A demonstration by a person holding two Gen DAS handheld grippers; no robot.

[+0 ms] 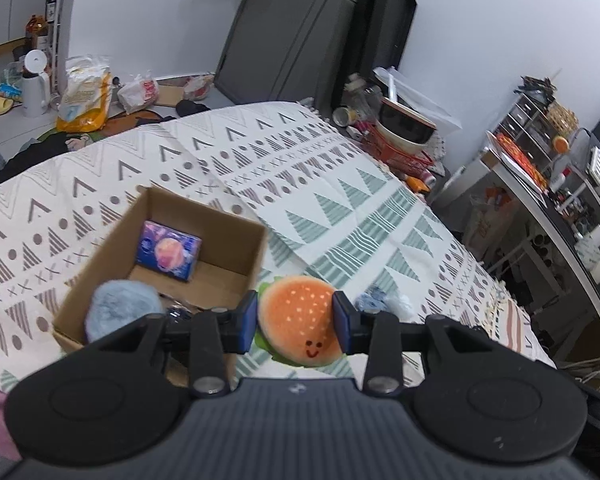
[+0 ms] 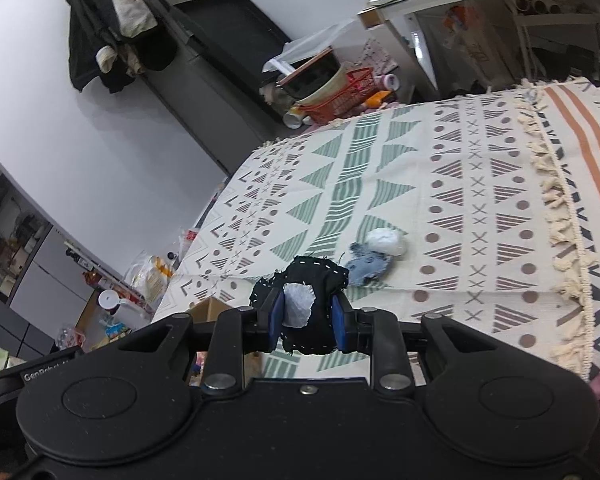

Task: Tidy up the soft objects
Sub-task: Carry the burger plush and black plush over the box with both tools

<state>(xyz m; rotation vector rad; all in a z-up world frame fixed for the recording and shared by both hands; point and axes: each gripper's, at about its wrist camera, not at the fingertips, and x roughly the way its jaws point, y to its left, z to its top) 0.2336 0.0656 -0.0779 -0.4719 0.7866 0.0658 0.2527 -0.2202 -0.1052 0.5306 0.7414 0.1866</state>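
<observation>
Burger plush (image 1: 300, 320) sits clenched in the left hand-held gripper (image 1: 296, 322), raised over the bed (image 1: 340, 208), with the open box (image 1: 256, 252) just to its left. That sideways gap is what the drop likely depends on. Right hand-held gripper (image 2: 306, 316) grips a black pouch (image 2: 314, 308), farther from the box by my judgement.

A bed covered by a cream blanket (image 1: 340, 184) printed with green and brown triangles, dots and crosses carried everything. In the left wrist view an open cardboard box (image 1: 236, 248) sat on it toward 9 o'clock. In the right wrist view a pale blue denim scrap (image 2: 367, 266) lay near centre, touching a white ball of stuffing (image 2: 386, 241) at its 1 o'clock.
</observation>
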